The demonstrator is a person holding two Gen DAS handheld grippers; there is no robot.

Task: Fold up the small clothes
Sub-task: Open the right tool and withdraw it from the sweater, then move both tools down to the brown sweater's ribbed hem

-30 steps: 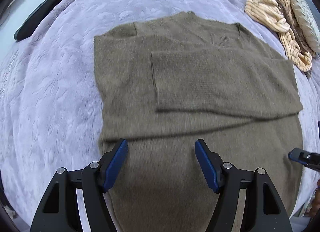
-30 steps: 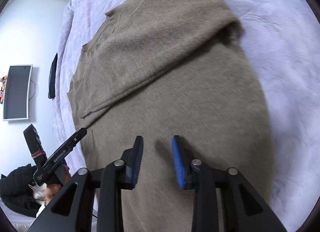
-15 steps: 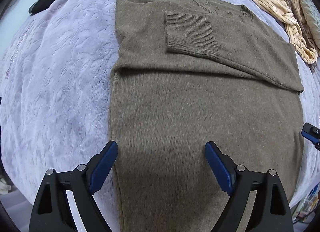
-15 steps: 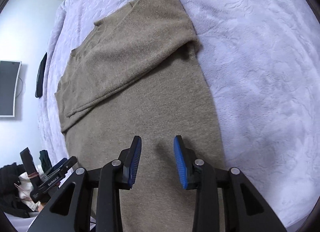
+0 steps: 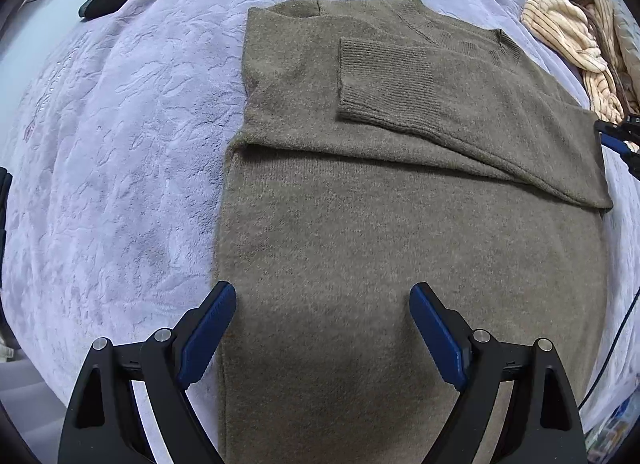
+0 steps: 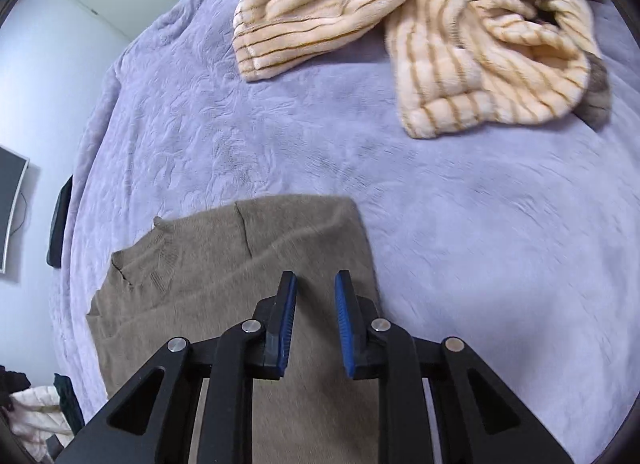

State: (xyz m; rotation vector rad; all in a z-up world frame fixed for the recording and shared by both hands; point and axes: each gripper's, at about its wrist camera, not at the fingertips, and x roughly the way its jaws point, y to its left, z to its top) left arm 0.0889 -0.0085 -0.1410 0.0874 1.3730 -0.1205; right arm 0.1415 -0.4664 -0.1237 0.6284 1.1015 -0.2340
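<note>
Olive-brown knit sweater (image 5: 400, 224) lies flat on the lavender bedspread (image 5: 120, 184), roughly centred in the left wrist view. Fine fuzzy knit, ribbed collar (image 5: 448, 30) and ribbed cuff (image 5: 380, 72). Both sides are folded in, so the outline is a narrow rectangle. One sleeve (image 5: 460, 112) is laid across the chest, running from the shoulder on the right of the left wrist view to the cuff near the middle.

Long axis runs collar to hem. In the left wrist view the collar points to the far end of the frame and the hem end comes toward the camera, out of frame at the bottom.

Left gripper (image 5: 322, 314): over the hem half near the sweater's left edge, jaws wide apart, nothing between them, not pressing the fabric.

Right gripper (image 6: 316, 304): over the shoulder area by the sweater's right edge, jaws closing, gap narrow, no fabric pinched between them.

Cream striped fleece garment (image 6: 440, 44) lies crumpled on the bed beyond the collar end, well apart from the sweater.
</note>
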